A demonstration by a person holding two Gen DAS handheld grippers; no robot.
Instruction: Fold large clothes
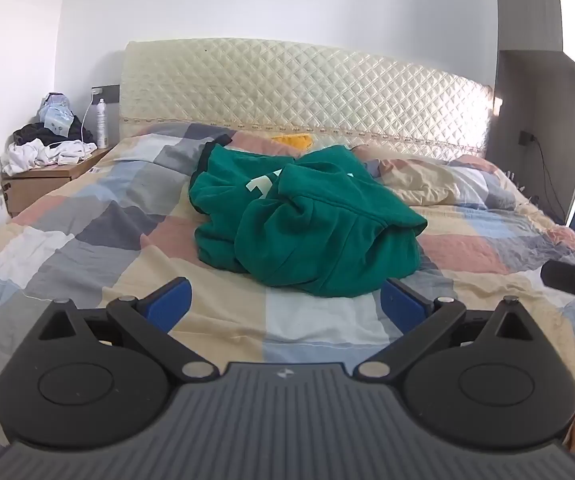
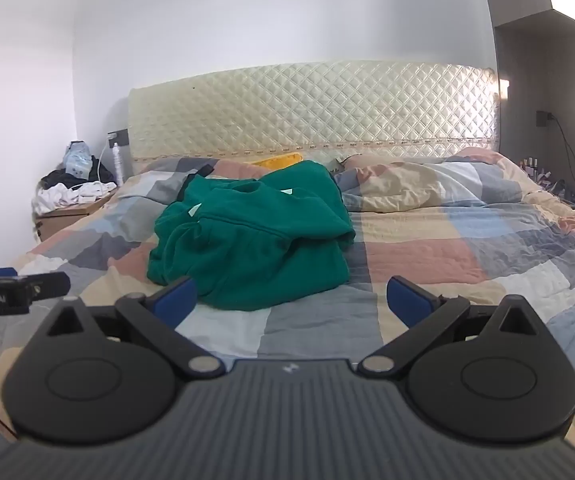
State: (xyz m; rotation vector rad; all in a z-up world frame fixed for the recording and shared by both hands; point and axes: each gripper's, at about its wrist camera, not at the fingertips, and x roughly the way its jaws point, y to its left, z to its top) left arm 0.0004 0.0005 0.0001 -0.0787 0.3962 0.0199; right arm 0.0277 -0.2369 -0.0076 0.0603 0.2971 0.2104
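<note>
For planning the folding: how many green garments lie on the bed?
1: a crumpled green sweatshirt mid-bed, just beyond both open grippers. More garments could hide inside the heap.

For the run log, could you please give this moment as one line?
crumpled green sweatshirt unfolded on patchwork quilt | left gripper open, empty | right gripper open, empty

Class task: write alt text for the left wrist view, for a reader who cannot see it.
A crumpled green garment lies on a bed with a patchwork quilt, just beyond the open, empty left gripper. A cream quilted headboard stands behind; a nightstand piled with clothes is at left.
</note>
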